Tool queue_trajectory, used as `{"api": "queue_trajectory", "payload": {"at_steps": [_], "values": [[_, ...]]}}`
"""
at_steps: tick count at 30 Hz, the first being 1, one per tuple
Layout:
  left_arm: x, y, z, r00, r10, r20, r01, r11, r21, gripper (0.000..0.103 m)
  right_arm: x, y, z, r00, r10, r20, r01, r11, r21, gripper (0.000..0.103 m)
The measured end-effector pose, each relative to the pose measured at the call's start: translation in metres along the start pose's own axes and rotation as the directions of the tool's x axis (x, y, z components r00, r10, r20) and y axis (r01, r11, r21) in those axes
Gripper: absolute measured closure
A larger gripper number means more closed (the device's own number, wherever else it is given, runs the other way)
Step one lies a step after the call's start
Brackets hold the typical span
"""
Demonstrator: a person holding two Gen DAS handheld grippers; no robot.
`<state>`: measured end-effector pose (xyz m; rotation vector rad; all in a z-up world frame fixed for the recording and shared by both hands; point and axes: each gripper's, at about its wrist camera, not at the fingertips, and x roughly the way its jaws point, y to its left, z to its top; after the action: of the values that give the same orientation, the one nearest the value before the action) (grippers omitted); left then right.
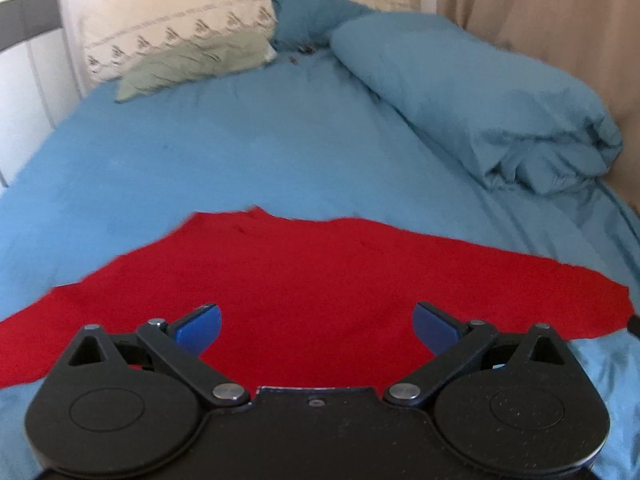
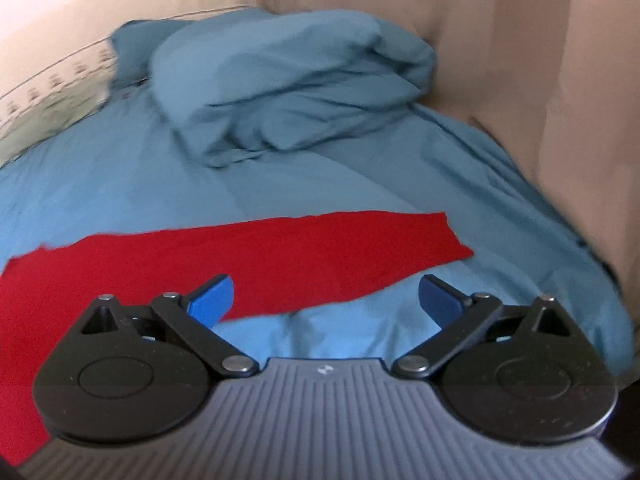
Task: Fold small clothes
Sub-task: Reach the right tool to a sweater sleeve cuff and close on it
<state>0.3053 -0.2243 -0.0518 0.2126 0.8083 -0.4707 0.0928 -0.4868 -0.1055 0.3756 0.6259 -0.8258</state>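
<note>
The left gripper [image 1: 316,322], a black linkage frame with blue pads, hovers with its jaws spread wide and nothing between them. Directly beneath and ahead of it lies the flat red knit garment [image 1: 304,272], spread smooth on the blue bedsheet [image 1: 224,160], apparently laid out so that its edges can be reached for folding. The cloth runs out to both sides of this gripper, so it sits over the garment's middle rather than at a corner.

The right gripper [image 2: 326,300] is likewise parted and empty. From its view the red garment lies ahead and to the left, one narrow end tapering to a point just beyond the gap between the pads, while bare sheet shows under the right pad. That placement suggests this gripper is lined up near the garment's right end, ready to pinch it.

Farther ahead of both grippers, a bunched teal duvet [image 2: 288,88] is heaped to the right, seemingly pushed aside to leave working room. Beyond the left gripper, a pale green pillow [image 1: 192,64] rests by the cream patterned headboard [image 1: 180,28].
</note>
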Motion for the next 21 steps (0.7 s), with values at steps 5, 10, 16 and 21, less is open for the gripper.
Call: {"api": "queue_trajectory", "payload": {"at_steps": [5,10,16,21], "values": [[0.074,-0.006,-0.003,0.997,-0.021,-0.068,0.020,1.000,-0.009,0.001,0.069,-0.013,-0.015,0.998,-0.068,-0.008,0.068,0.992,0.110,0.000],[0.122,-0.017,-0.007,0.996,-0.005,-0.089,0.007,1.000,0.019,0.002,0.114,-0.027,-0.032,0.992,-0.122,-0.025,0.124,0.975,0.186,0.005],[0.160,-0.025,-0.005,0.992,-0.022,-0.126,0.023,1.000,0.002,0.006,0.138,-0.045,-0.038,0.993,-0.114,0.027,0.100,0.946,0.309,0.010],[0.176,-0.035,0.006,0.992,-0.015,-0.128,0.015,1.000,0.005,0.006,0.153,-0.058,-0.024,0.993,-0.108,0.041,0.084,0.919,0.385,0.042]]}}
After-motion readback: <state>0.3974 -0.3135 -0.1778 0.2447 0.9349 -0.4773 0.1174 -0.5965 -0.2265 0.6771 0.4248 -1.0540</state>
